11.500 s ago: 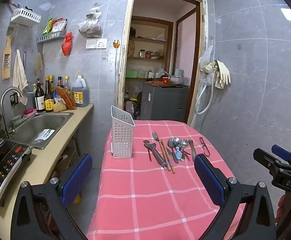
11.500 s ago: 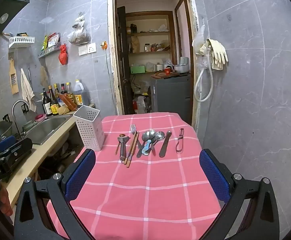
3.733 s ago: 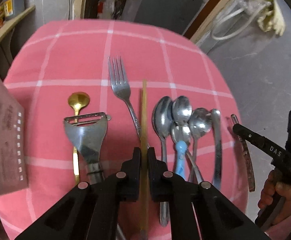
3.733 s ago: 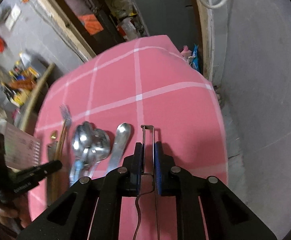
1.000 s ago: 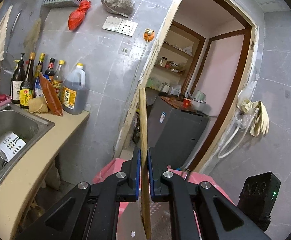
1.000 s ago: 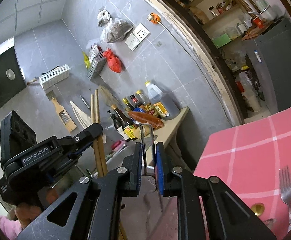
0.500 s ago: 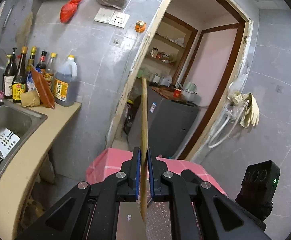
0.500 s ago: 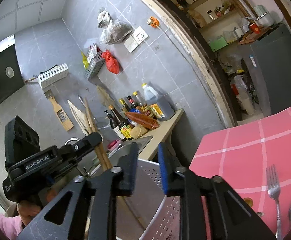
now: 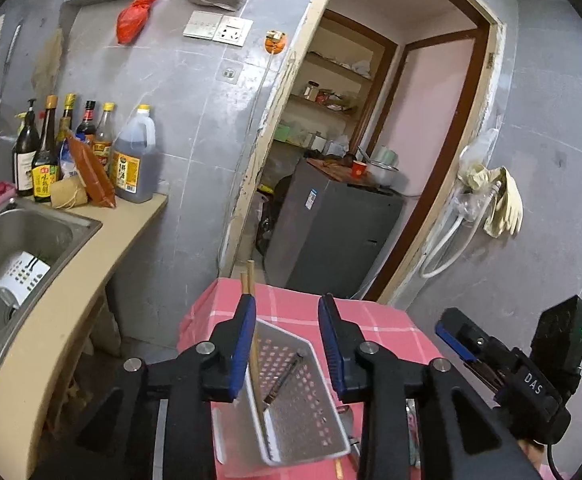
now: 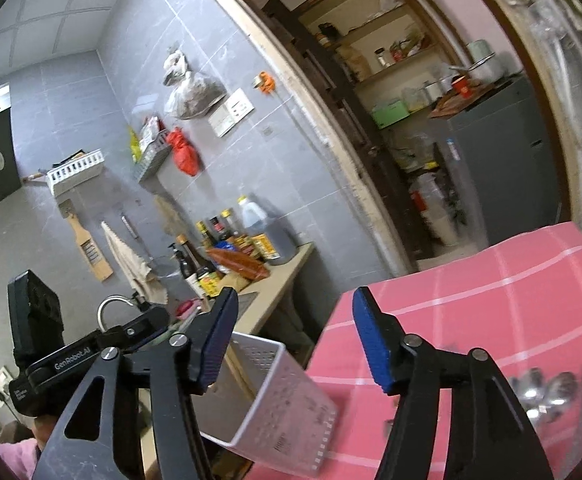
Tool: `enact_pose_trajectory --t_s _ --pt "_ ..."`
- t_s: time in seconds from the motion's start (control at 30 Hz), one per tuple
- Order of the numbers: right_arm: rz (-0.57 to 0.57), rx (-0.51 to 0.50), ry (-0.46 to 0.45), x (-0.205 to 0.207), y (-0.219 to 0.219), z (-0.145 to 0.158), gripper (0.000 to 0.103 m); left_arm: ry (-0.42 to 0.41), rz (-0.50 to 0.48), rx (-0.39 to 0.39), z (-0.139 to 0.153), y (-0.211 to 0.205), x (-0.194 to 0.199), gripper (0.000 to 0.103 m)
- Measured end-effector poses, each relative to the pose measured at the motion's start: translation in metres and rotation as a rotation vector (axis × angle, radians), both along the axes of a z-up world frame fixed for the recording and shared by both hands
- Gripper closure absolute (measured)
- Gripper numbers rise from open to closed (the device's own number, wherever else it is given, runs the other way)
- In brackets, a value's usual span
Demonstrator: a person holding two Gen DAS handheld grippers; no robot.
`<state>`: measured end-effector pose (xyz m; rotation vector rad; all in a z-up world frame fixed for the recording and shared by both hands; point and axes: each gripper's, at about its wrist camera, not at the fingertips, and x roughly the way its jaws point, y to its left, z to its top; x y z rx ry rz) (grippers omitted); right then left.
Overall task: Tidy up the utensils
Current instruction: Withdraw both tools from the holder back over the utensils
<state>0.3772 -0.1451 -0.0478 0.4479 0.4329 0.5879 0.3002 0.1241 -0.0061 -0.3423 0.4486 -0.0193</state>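
While both sets of jaws are opening over the white holder (image 9: 291,408), we log the drop-off. Left gripper (image 9: 287,344): nothing pressed between its pads; the chopsticks (image 9: 255,364) lean just beside its left pad, lower ends inside the holder, next to a dark slim utensil (image 9: 285,378) we cannot identify. Right gripper (image 10: 295,340): wide, nothing between its pads, above the holder's right side. Spoons (image 10: 547,392) lie right of the holder on the pink cloth (image 10: 471,300). We judge it best to lift clear without tipping the holder.
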Motion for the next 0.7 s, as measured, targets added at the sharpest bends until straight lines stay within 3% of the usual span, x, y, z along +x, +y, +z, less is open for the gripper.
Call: enact_pose_trajectory --t_s 0.17,0.27,0.47,0.7 --pt "-0.073 -0.045 -0.032 -0.016 -0.032 0.016 0.028 -0.035 0.035 0.035 0.007 -0.02 -0.012 0.039" --pt "-0.123 -0.088 -0.059 -0.027 -0.052 0.027 0.018 -0.058 0.042 0.069 0.013 -0.043 -0.018 0.028" --pt "-0.2 -0.175 -0.112 -0.044 -0.087 0.051 0.003 -0.1 0.031 0.125 0.02 -0.088 -0.027 0.012" --pt "-0.261 -0.248 -0.121 -0.058 -0.124 0.061 0.001 -0.122 -0.007 0.164 0.017 -0.135 -0.032 0.002"
